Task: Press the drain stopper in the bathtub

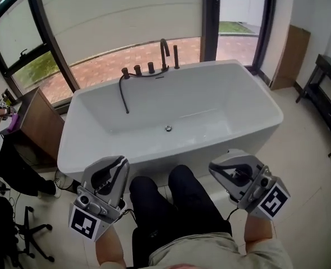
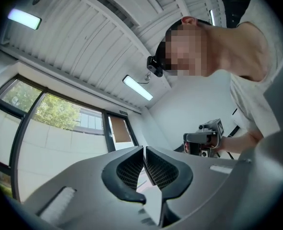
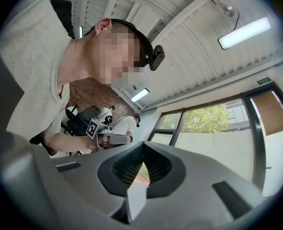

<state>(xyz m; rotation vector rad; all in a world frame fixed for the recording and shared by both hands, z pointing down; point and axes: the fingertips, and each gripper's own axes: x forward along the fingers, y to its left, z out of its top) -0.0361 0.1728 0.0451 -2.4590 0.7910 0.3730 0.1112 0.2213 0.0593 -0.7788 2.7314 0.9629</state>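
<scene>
The white bathtub (image 1: 98,150) stands in front of me in the head view. Its small round metal drain stopper (image 1: 168,128) sits on the tub floor, near the front wall. My left gripper (image 1: 123,160) is held low at the bottom left, outside the tub and short of its front rim, with its jaws shut on nothing. At the bottom right my right gripper (image 1: 214,168) is likewise outside the tub, shut and empty. Both gripper views look up at the ceiling: the left gripper (image 2: 144,150) and the right gripper (image 3: 142,145) each show their pads pressed together. The stopper is not in either gripper view.
A dark faucet (image 1: 164,52) with knobs and a hand-shower hose (image 1: 123,97) stands on the tub's far rim, before large windows. A wooden cabinet (image 1: 39,122) and another person (image 1: 0,150) are at the left. A dark bench (image 1: 328,88) is at the right. My legs (image 1: 171,206) are between the grippers.
</scene>
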